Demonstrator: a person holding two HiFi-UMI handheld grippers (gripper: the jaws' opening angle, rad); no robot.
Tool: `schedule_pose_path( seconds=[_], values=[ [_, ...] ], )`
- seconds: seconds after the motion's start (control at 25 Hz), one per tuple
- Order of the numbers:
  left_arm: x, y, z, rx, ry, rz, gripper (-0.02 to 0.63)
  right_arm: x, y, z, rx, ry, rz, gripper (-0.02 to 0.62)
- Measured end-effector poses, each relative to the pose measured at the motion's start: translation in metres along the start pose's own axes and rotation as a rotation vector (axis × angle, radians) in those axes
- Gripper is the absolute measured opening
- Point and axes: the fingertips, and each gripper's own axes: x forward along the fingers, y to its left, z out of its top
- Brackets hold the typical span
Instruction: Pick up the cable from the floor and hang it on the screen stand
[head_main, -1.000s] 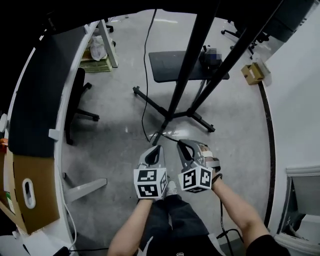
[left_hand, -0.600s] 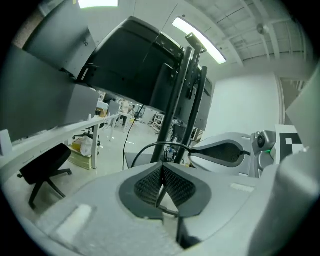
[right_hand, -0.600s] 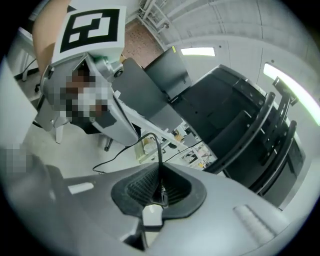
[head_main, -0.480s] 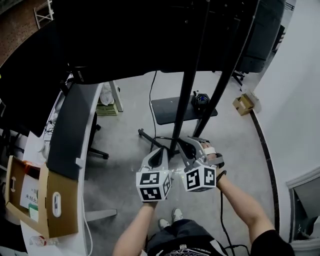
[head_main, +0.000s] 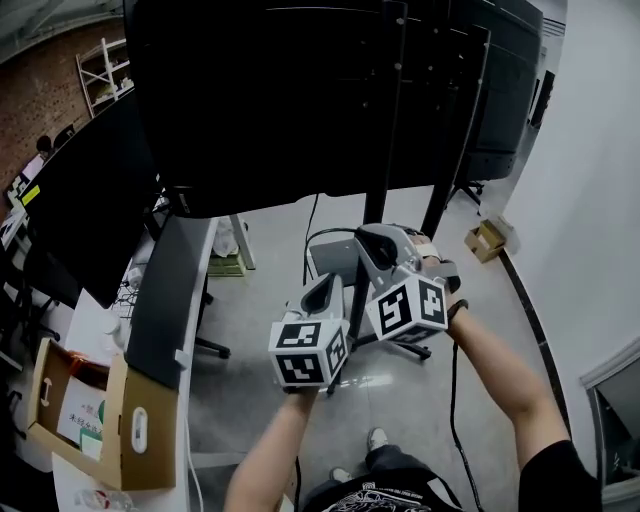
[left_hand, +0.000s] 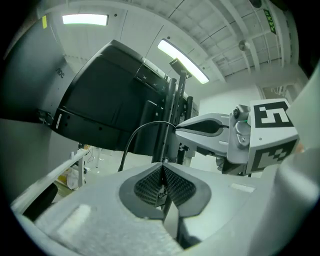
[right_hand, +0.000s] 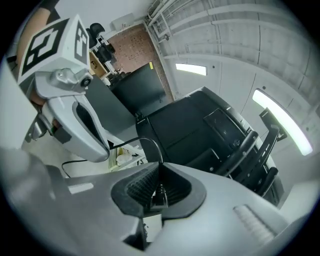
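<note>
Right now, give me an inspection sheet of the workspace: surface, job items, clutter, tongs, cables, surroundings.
Surface: grey floor, glossy.
Job's things: thin black cable held up, arching from the tongs; screen stand directly ahead; cable not yet hung on it.
Clutter: cardboard box at lower left; small box on the floor near the white wall.
Grippers: left tongs shut on the cable; right tongs shut on the cable, beside the left.
Cables: second black lead hangs beside the right forearm.
Surroundings: large dark screen; brick wall far left.
</note>
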Motion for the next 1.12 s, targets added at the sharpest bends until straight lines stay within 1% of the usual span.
schedule_pose_path(
  seconds=[0.12,0.28,0.48,0.6,0.84,1.12],
  values=[
    [0.006,-0.005,0.03,0.042,-0.024,-0.017,-0.002,0.008,-0.034,0.014,-0.036,-0.01,-0.019,0.026],
    [0.015,-0.012,0.069,0.095,-0.052,-0.022,-0.002,0.013,-0.082,0.037,-0.043,-0.03,-0.054,0.026],
    [0.025,-0.022,0.118,0.159,-0.099,-0.026,-0.002,0.012,-0.134,0.062,-0.14,-0.069,-0.138,0.026],
    [0.035,-0.026,0.145,0.165,-0.126,-0.028,-0.002,0.016,-0.164,0.07,-0.187,-0.089,-0.172,0.025],
    [0.067,-0.034,0.195,0.196,-0.16,-0.025,-0.002,0.028,-0.228,0.085,-0.233,-0.132,-0.211,0.025],
    [0.11,-0.038,0.243,0.23,-0.181,0.004,-0.002,0.046,-0.308,0.116,-0.286,-0.162,-0.223,0.023]
  ],
)
